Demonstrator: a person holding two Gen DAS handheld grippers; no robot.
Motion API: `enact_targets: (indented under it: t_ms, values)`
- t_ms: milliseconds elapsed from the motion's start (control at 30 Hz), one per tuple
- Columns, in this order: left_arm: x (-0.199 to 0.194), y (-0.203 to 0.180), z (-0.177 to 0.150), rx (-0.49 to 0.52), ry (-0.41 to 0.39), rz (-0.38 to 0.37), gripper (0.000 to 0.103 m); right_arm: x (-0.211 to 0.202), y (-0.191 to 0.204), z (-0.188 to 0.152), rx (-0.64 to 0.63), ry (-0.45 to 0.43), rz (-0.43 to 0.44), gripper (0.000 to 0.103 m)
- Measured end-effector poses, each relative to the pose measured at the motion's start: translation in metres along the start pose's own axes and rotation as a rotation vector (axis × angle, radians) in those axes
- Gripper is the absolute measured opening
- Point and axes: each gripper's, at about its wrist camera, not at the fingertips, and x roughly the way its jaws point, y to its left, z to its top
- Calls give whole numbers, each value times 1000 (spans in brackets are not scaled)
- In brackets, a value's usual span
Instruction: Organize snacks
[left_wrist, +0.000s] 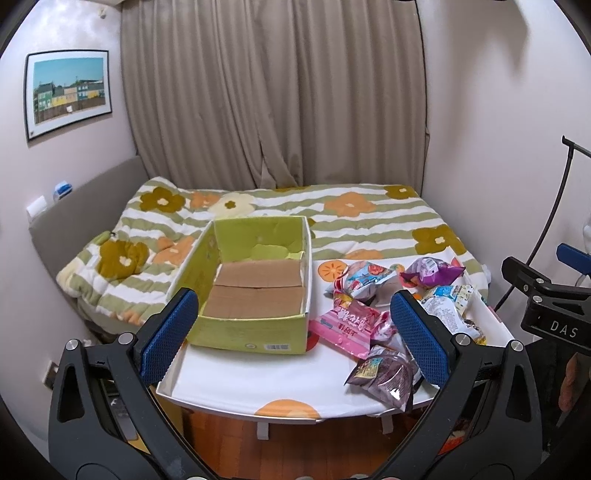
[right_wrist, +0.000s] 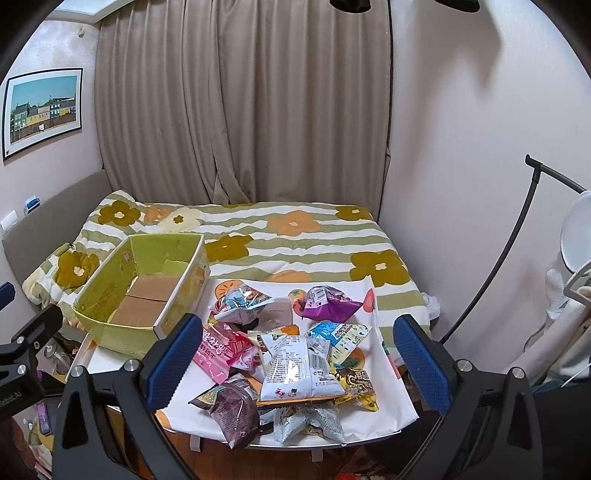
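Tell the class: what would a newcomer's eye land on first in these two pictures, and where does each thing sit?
First, the bright heap of snack packets piled on the right part of the small white table, a pink packet at its left edge. Beside it, on the table's left, stands an open green cardboard box with nothing inside. Behind both lies a flower-patterned quilt, and both grippers hang open, holding nothing.

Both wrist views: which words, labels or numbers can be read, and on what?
"DAS": right gripper body, left wrist view.
"bot.AI", cut off at the frame edge: left gripper body, right wrist view.
Barcode label on green box: too small.
Snack bags' print, such as the pink bag: unreadable.
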Motion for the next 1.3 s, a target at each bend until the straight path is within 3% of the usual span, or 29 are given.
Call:
enact_targets:
  t_ms: [1300]
  values:
    - [5, -1, -1, 6, 16, -16, 103, 0, 4, -1, 2, -4, 5, 103]
